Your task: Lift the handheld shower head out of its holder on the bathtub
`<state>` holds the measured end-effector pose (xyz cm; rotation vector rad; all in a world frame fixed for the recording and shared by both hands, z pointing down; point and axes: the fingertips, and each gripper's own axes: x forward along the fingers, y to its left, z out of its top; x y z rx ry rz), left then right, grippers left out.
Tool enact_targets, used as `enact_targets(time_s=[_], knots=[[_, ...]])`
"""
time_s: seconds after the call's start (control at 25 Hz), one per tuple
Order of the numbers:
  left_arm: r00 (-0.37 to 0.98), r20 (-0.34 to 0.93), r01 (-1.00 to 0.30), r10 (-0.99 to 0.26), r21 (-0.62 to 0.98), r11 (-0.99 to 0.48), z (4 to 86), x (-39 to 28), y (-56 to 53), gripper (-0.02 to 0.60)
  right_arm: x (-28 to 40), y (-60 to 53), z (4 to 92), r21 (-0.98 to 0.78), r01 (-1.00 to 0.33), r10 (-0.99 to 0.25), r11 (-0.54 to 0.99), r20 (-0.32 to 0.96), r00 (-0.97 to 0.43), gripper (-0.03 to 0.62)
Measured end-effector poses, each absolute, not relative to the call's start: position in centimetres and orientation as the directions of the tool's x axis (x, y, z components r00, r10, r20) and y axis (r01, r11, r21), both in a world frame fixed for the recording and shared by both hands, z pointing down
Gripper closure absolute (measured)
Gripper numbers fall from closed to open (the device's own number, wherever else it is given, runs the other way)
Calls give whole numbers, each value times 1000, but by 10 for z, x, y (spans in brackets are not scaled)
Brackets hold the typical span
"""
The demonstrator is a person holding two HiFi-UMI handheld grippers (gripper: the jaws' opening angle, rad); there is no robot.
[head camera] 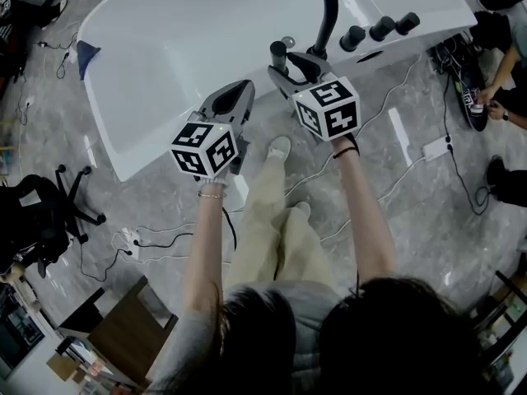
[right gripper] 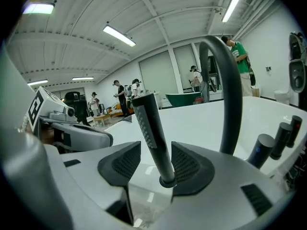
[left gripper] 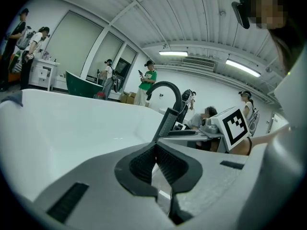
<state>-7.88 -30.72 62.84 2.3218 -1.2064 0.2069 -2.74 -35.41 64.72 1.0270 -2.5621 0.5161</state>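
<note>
One view shows shower head [right gripper: 151, 133] inside the wide-open right gripper [right gripper: 156, 150]; left gripper [left gripper: 154, 150] closed.

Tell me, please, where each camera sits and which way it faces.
Head view: on the person's head, looking steeply down at the bathtub; both forearms, left gripper and right gripper show.
Left gripper view: on the left gripper, looking along its shut jaws toward the faucet.
Right gripper view: on the right gripper, looking along its open jaws at the shower head between them.
Shared: both gripper views show the faucet and shower head.
</note>
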Motion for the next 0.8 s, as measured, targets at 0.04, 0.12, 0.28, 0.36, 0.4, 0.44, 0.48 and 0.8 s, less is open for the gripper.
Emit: enact_targets(time_s=[0.04, 0.12, 0.28, 0.36, 0.4, 0.44, 0.48, 0.8], knots=[[593, 360, -799, -720, 372, -472, 630, -79, -308, 575, -30, -356, 650, -207, -707, -584, 677, 435, -686, 418], [594, 364, -798, -718, 376, -470, 634, -80, -311, 575, -32, -359, 656, -209, -707, -581, 676, 439, -685, 418], [598, 369, -795, -711, 385, -469, 642, -80, -316, 575, -39, -366, 666, -192, -709, -579, 679, 453, -678, 418], [600, 371, -793, -709, 390, -467, 645, -80, -317, 575, -40, -368, 671, -193, -716, -584, 671, 458, -670, 418], [601, 372, -793, -707, 393, -466, 647, -80, -317, 575, -41, -369, 673, -195, -720, -587, 666, 459, -667, 418], [602, 375, -792, -706, 394, -466, 649, -80, -317, 575, -41, -370, 674, -194, -724, -590, 662, 461, -663, 418], [602, 377, -792, -703, 396, -466, 651, -81, -317, 575, -41, -370, 676, -191, -727, -593, 659, 463, -659, 418], [606, 381, -788, -698, 410, -460, 659, -83, -316, 575, -40, -375, 683, -151, -752, -616, 641, 484, -622, 439]])
